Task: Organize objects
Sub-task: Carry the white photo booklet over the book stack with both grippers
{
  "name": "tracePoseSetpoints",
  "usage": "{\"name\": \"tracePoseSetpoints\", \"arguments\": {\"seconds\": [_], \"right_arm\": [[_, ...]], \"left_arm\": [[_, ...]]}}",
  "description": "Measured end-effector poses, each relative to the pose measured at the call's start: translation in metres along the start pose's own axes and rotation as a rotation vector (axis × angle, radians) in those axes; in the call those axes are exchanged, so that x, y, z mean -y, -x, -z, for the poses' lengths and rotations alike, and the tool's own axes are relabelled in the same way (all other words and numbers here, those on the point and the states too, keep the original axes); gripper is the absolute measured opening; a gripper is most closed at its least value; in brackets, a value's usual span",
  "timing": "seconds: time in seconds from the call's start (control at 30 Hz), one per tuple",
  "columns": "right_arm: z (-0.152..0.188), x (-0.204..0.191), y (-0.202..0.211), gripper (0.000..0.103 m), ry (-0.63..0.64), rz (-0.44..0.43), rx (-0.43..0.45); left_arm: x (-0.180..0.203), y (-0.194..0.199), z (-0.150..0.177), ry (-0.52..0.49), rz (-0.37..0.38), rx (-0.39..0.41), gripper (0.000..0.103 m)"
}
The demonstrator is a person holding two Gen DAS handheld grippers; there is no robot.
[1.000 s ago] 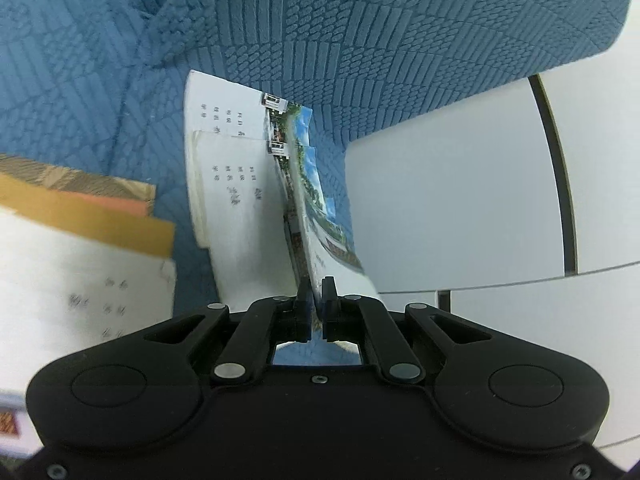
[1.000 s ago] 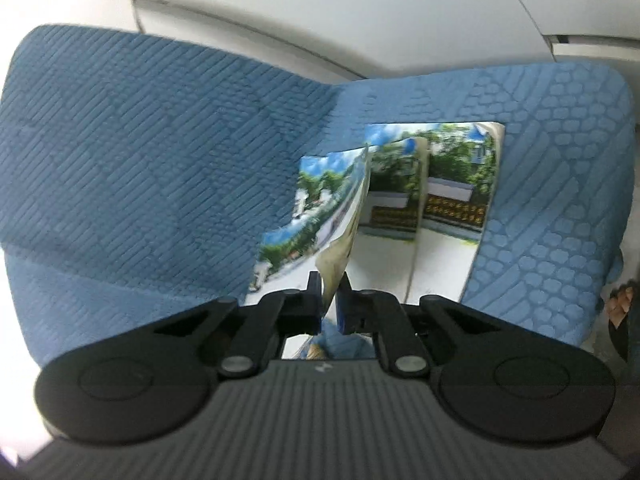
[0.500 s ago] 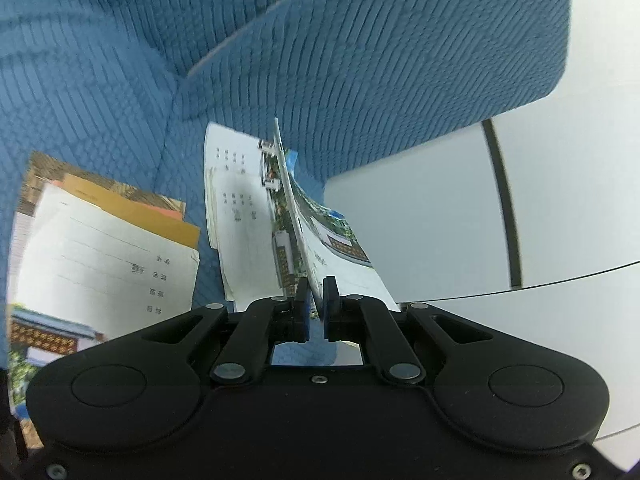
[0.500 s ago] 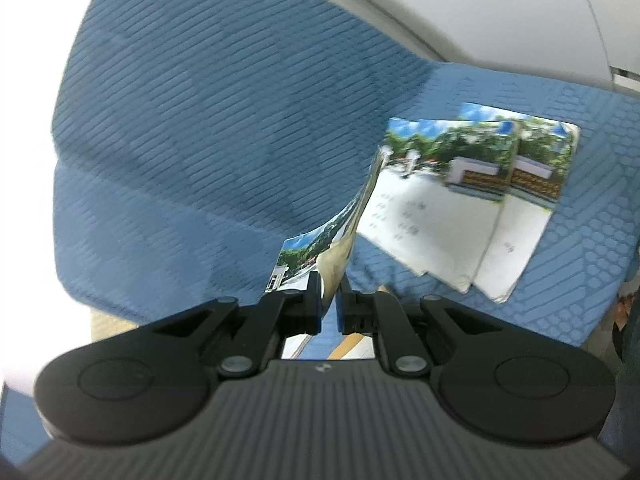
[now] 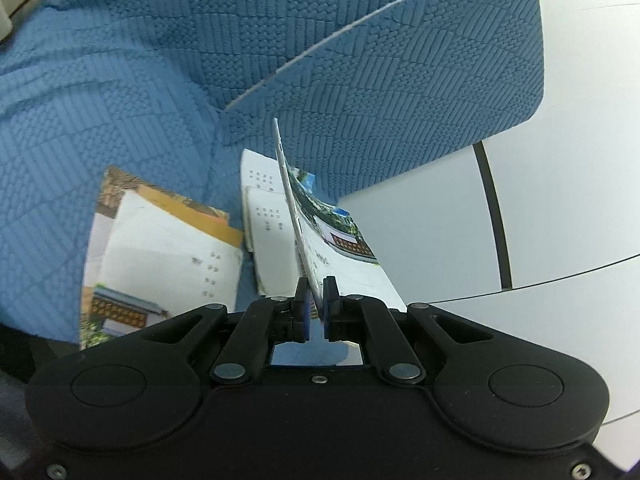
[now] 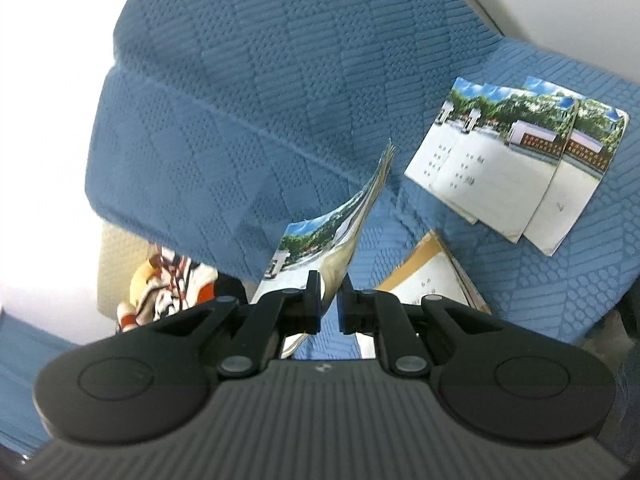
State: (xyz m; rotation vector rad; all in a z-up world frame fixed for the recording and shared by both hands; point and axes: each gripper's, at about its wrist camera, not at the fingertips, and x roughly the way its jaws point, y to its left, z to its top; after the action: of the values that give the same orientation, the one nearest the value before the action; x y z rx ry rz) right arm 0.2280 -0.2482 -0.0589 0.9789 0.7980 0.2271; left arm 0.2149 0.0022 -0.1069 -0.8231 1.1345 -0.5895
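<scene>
While both grippers pinch cards (edge-on) | right view only: toy (image 6: 164,284)

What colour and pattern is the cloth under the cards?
Blue cloth, quilted in ribbed geometric patches; clearest in the right wrist view.

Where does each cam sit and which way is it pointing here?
Left wrist: on the left gripper, looking along its fingers down at the blue quilted cover; fingers pinch a photo card edge-on.
Right wrist: on the right gripper, aimed down at the same cover; fingers pinch a bent card.
Shared: the cover and the loose cards on it.
</scene>
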Motion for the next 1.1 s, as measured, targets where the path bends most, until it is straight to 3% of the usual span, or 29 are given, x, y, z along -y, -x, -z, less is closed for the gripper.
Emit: {"name": "tracePoseSetpoints", "arguments": {"seconds": [0.17, 0.57, 1.1], "right_arm": [[0.018, 0.003, -0.009, 0.012, 0.048, -0.01, -0.032], [0.053, 0.026, -0.035, 0.012, 0.162, 0.045, -0.067], [0.09, 0.06, -0.058, 0.012, 0.257, 0.166, -0.13]], "left_arm": [[-0.019, 0.007, 0.011, -0.044, -0.045, 0.014, 0.005], [-0.074, -0.014, 0.039, -0.042, -0.154, -0.01, 0.005], [-0.101, -0.036, 0.075, -0.127, -0.303, -0.033, 0.004]]}}
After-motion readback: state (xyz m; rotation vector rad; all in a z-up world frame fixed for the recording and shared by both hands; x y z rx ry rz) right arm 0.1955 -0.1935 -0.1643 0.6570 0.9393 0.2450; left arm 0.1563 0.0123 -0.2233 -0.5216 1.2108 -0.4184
